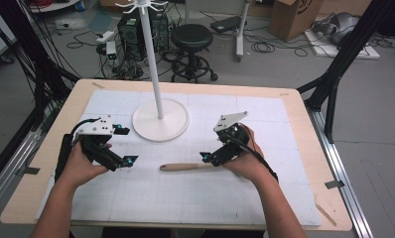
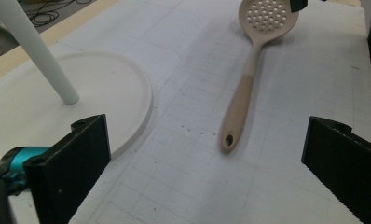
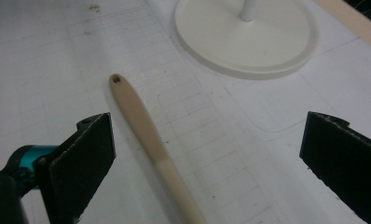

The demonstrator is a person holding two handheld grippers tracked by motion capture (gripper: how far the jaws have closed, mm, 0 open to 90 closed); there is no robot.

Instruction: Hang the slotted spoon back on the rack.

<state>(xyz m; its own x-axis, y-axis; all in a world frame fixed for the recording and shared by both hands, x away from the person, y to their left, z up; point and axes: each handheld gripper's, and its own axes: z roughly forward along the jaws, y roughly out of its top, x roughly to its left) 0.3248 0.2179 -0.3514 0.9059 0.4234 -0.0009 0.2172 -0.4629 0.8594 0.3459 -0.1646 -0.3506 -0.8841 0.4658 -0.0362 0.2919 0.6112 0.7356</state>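
Observation:
A beige slotted spoon (image 1: 183, 167) lies flat on the white grid mat (image 1: 151, 198), its handle pointing left. In the left gripper view the spoon (image 2: 242, 100) shows its perforated head at the far end. My right gripper (image 1: 213, 151) hovers over the spoon's head end, open. In the right gripper view the handle (image 3: 146, 126) runs between the wide jaws of my right gripper (image 3: 202, 154), nearer the left one, untouched. My left gripper (image 1: 126, 145) stands open at the mat's left, empty. It faces the spoon from a distance, with my left gripper (image 2: 202, 163) holding nothing.
A white hanging stand (image 1: 161, 120) with a round base and tall pole rises at the mat's far middle, seen close as the stand (image 2: 58, 102) and the stand (image 3: 246, 32). A thin wooden stick (image 1: 326, 214) lies at the table's front right corner. A stool (image 1: 192, 39) stands beyond the table.

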